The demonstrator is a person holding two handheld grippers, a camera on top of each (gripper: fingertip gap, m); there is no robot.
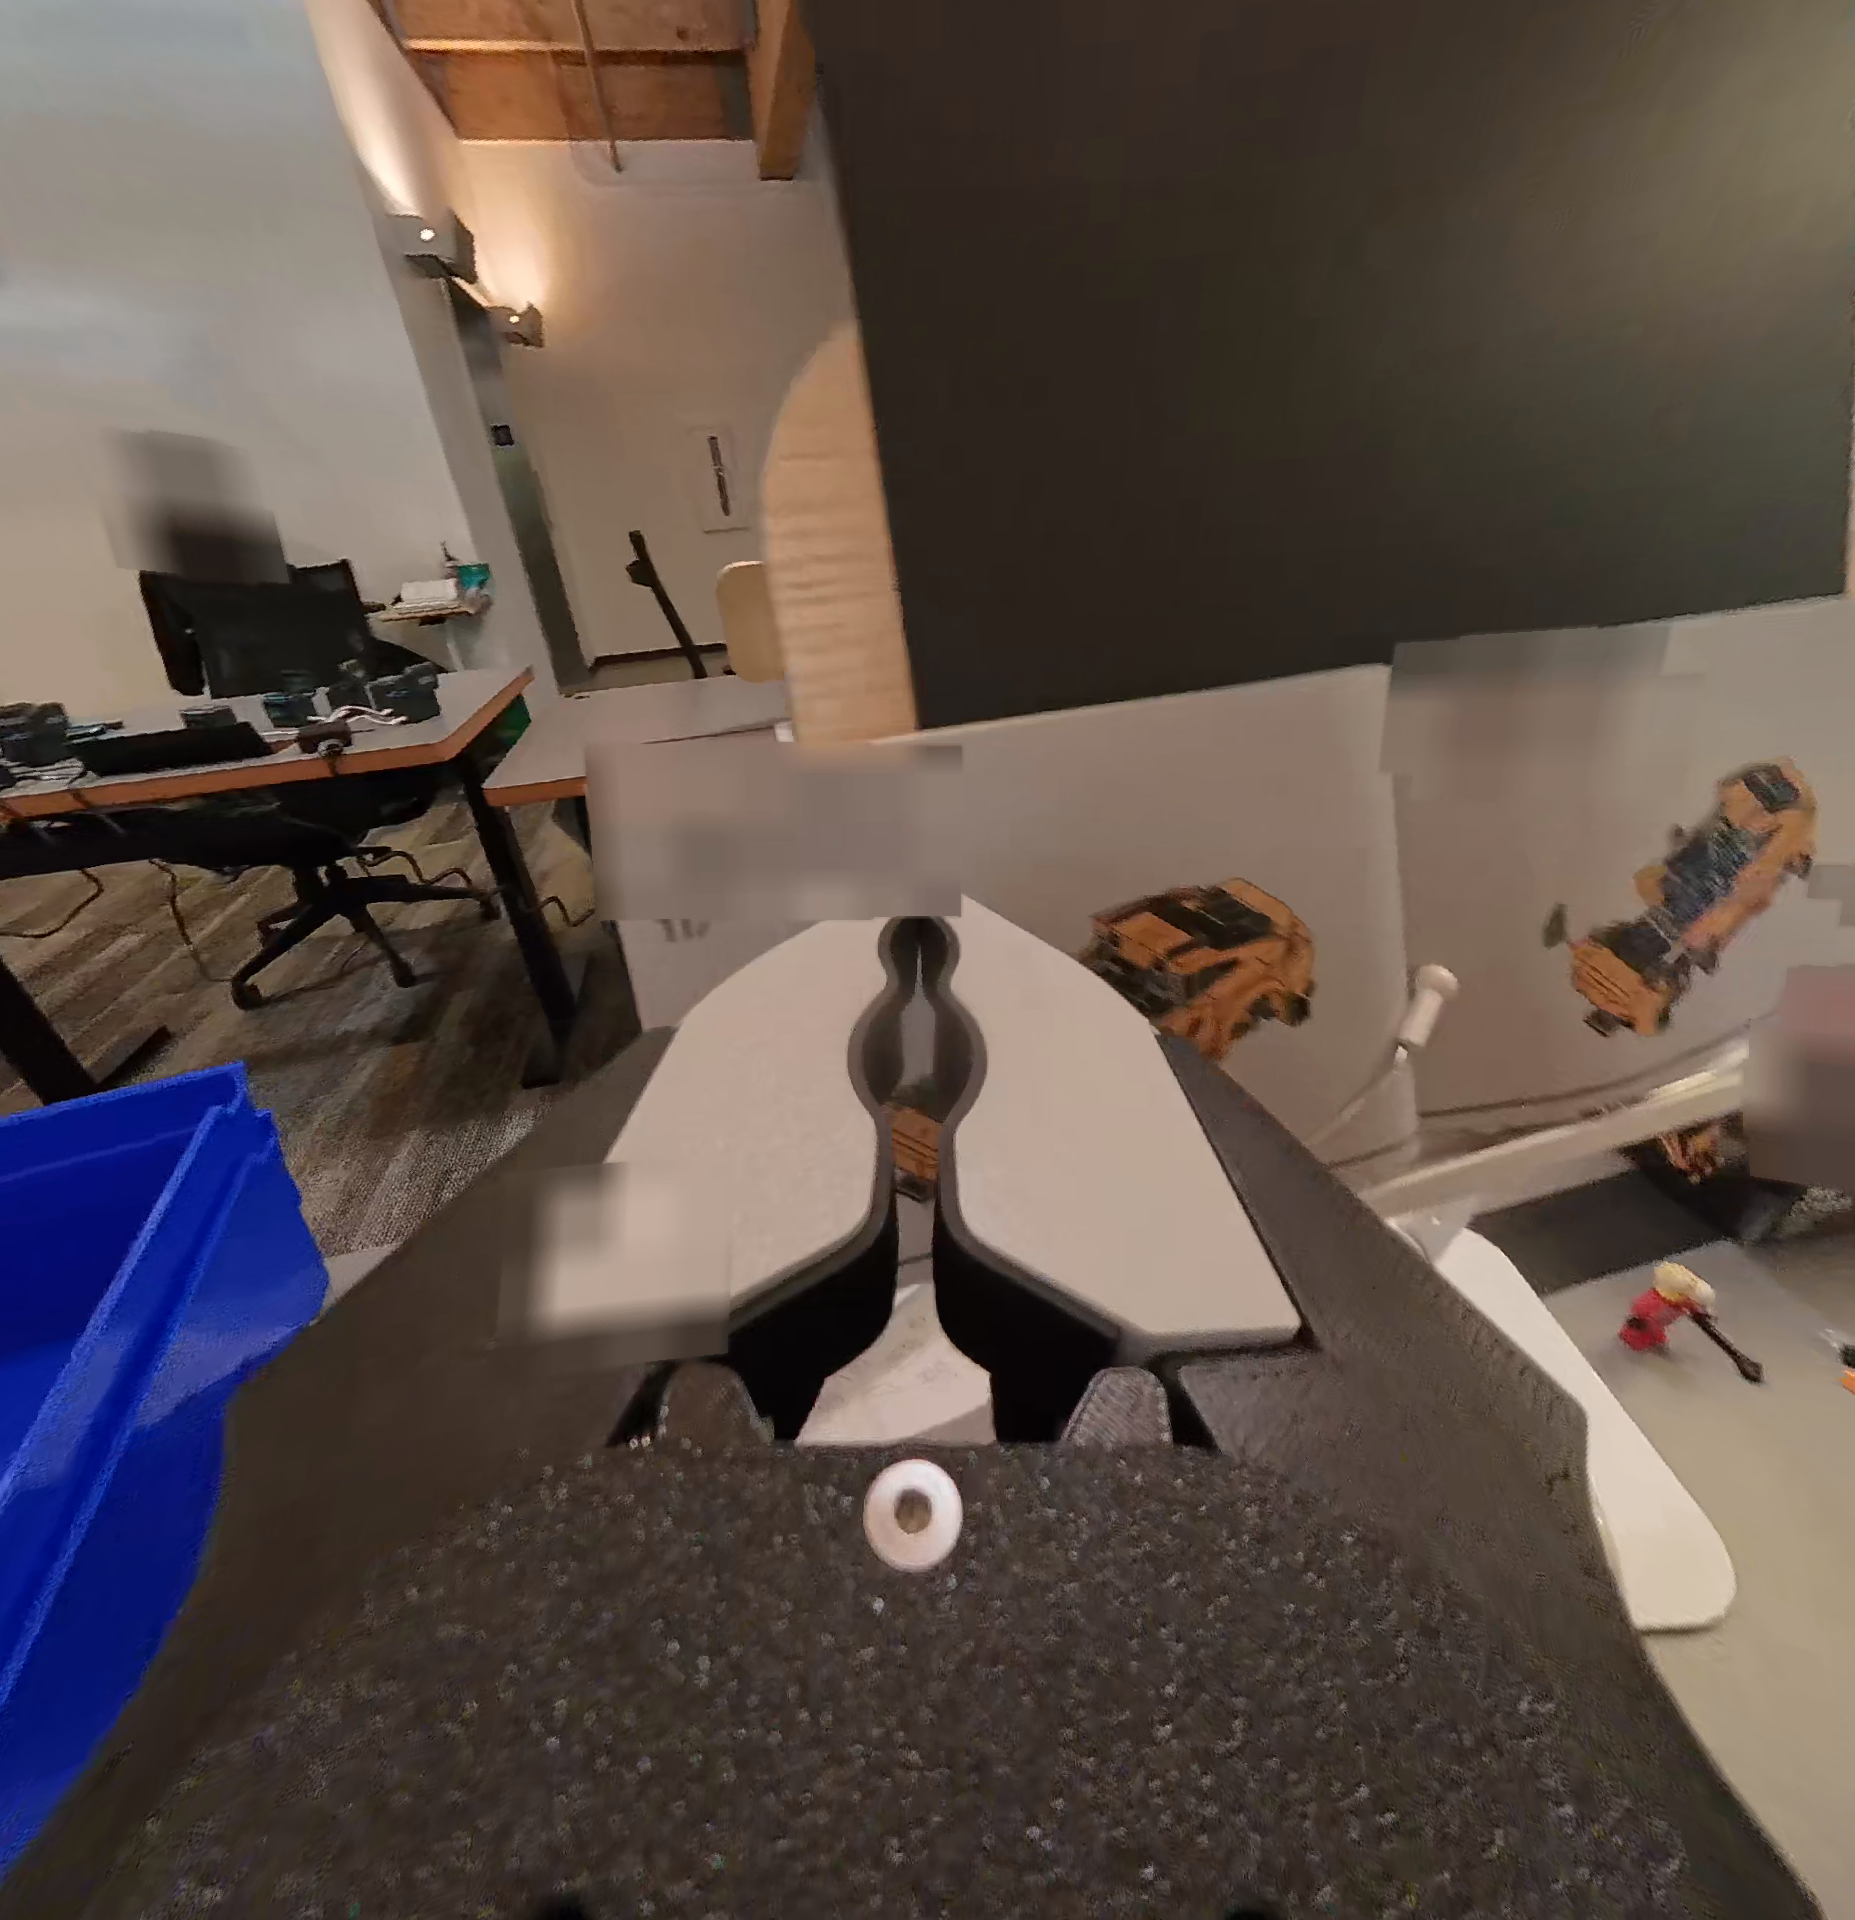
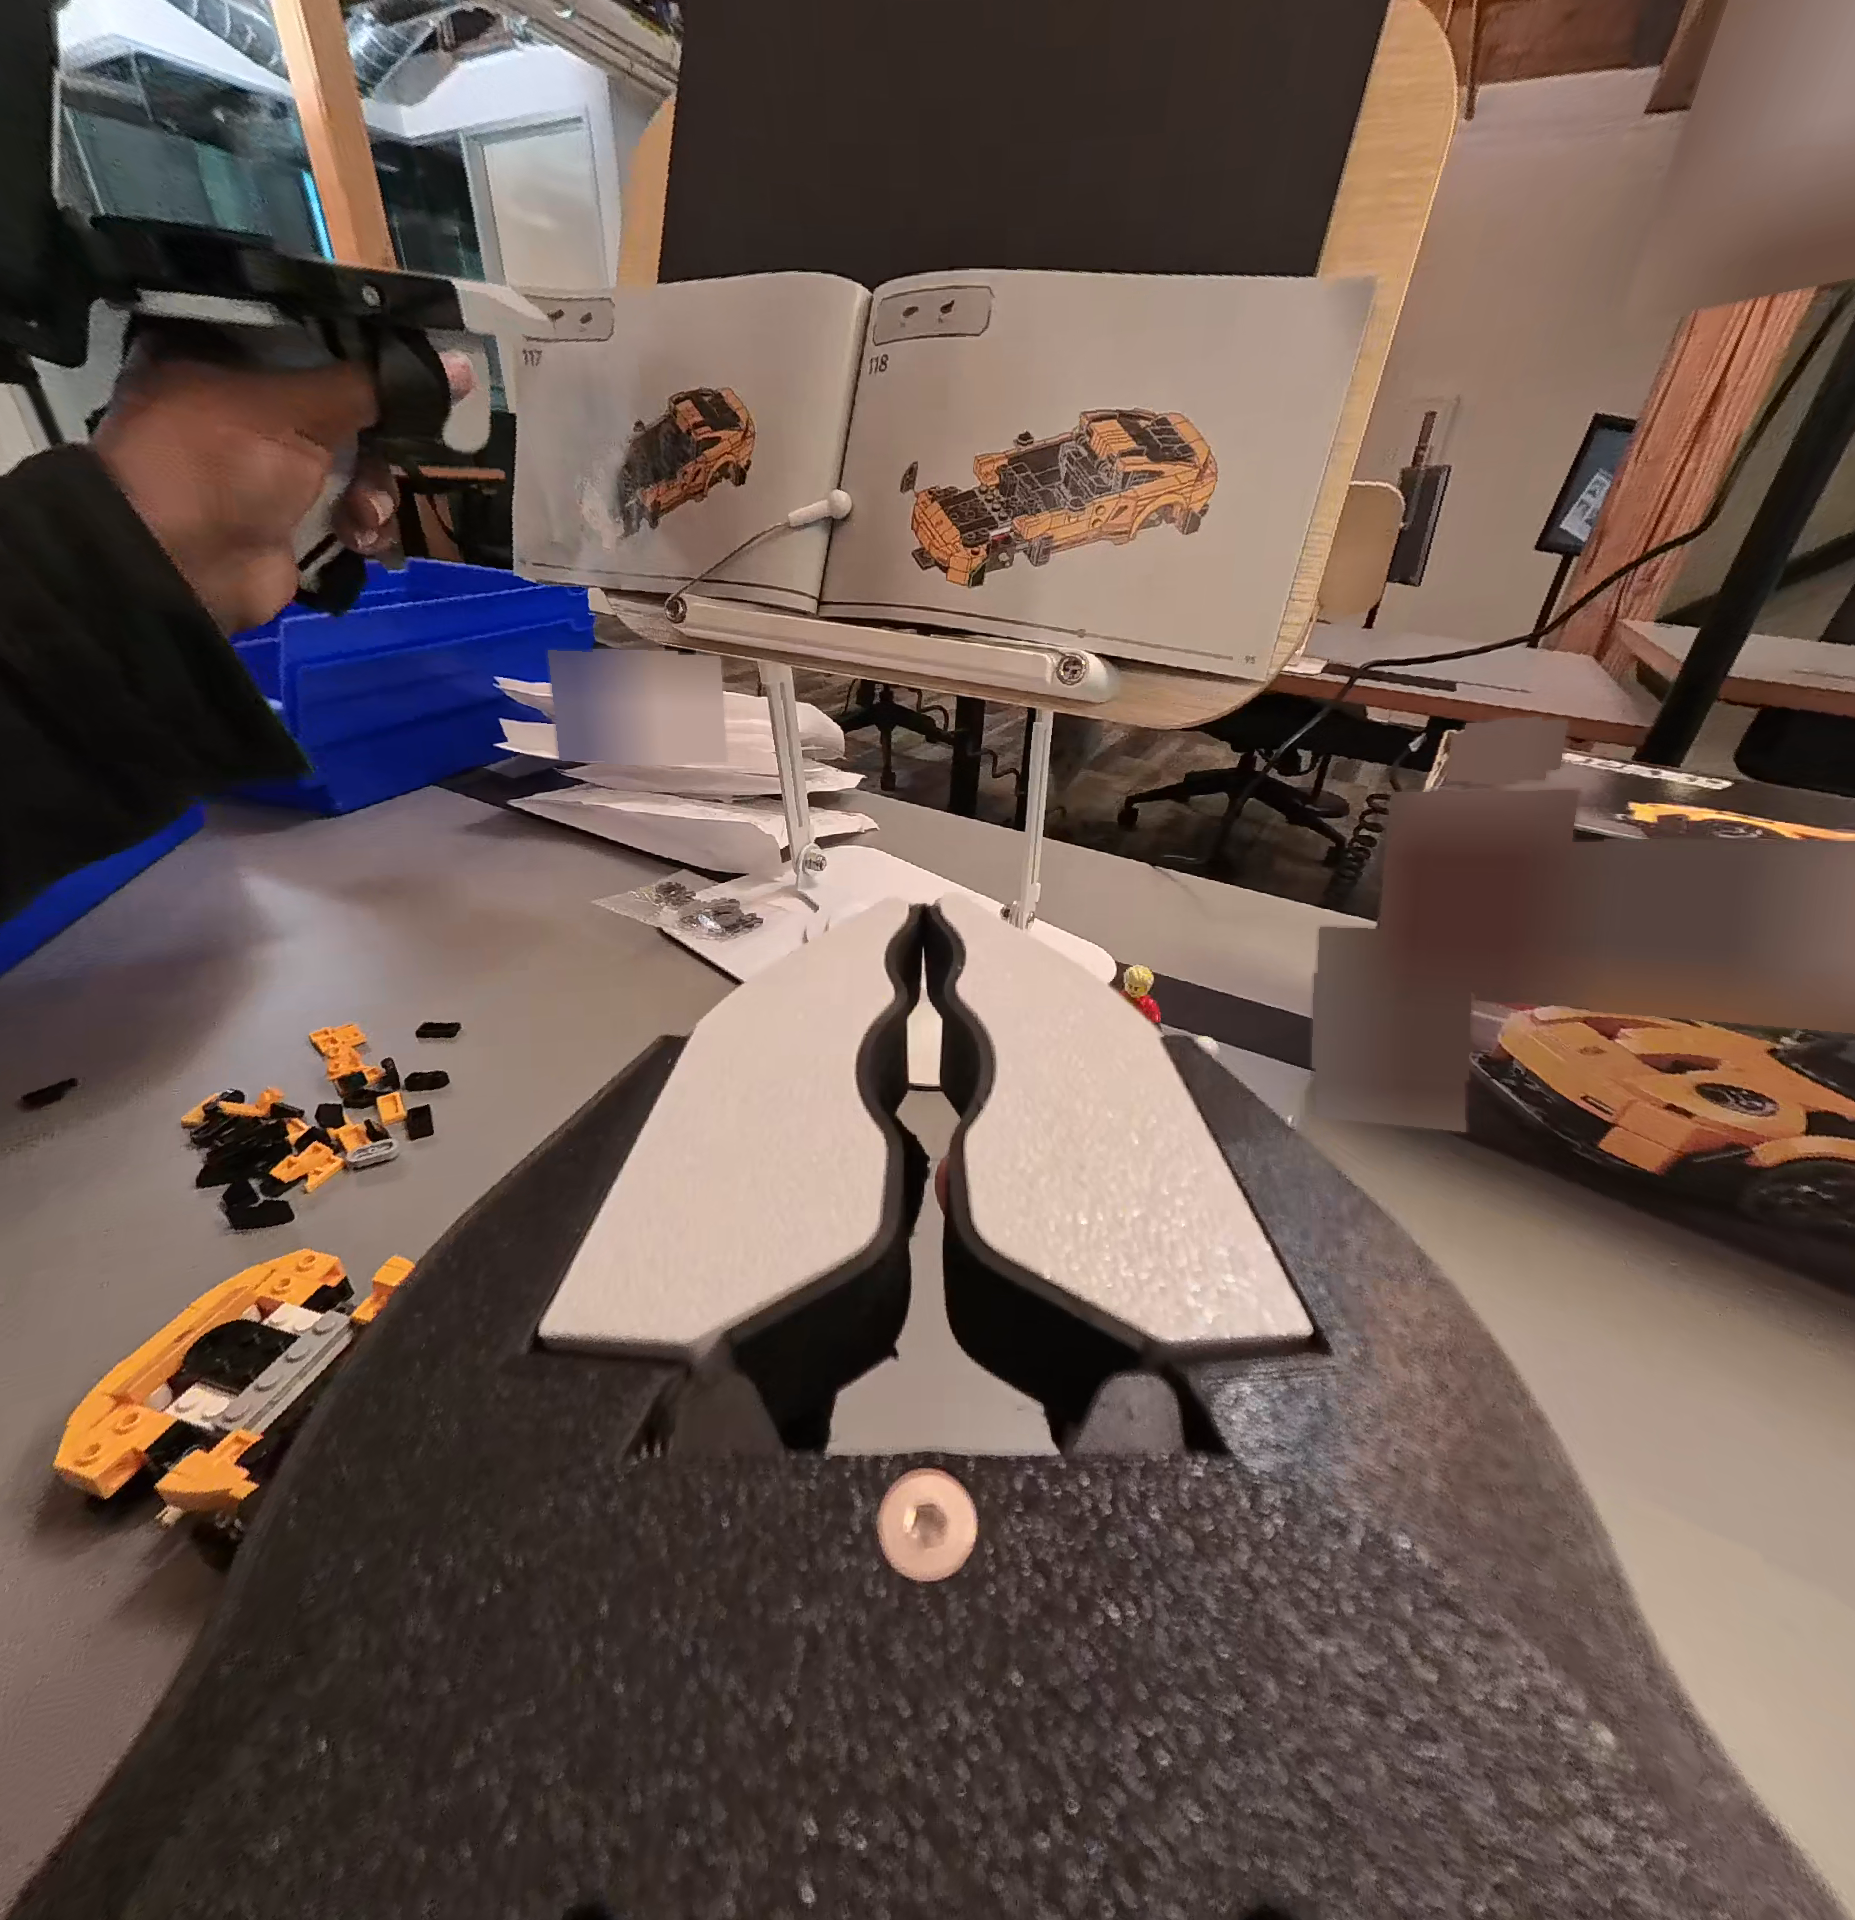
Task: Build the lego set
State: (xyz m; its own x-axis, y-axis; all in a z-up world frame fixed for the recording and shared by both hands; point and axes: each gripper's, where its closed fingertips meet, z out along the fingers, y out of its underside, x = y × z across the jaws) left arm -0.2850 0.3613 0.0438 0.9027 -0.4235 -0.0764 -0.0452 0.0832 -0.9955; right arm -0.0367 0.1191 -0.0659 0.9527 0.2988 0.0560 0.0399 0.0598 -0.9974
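Both grippers, left (image 1: 918,940) and right (image 2: 923,920), are pressed together and empty. The left is raised at the booklet (image 2: 1089,457); check the page, then pick from the loose pieces (image 2: 310,1122) below it.

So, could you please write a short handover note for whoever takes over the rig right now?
Left gripper: raised at the instruction booklet on its stand, fingers nearly closed; I can't tell if it holds anything.
Right gripper: low over the grey table, shut, apparently empty.
Part-built orange car lies at the near left, loose orange and black pieces behind it, minifigure by the stand, set box on the right.
Done: chassis and lower body. Left: the loose pieces.
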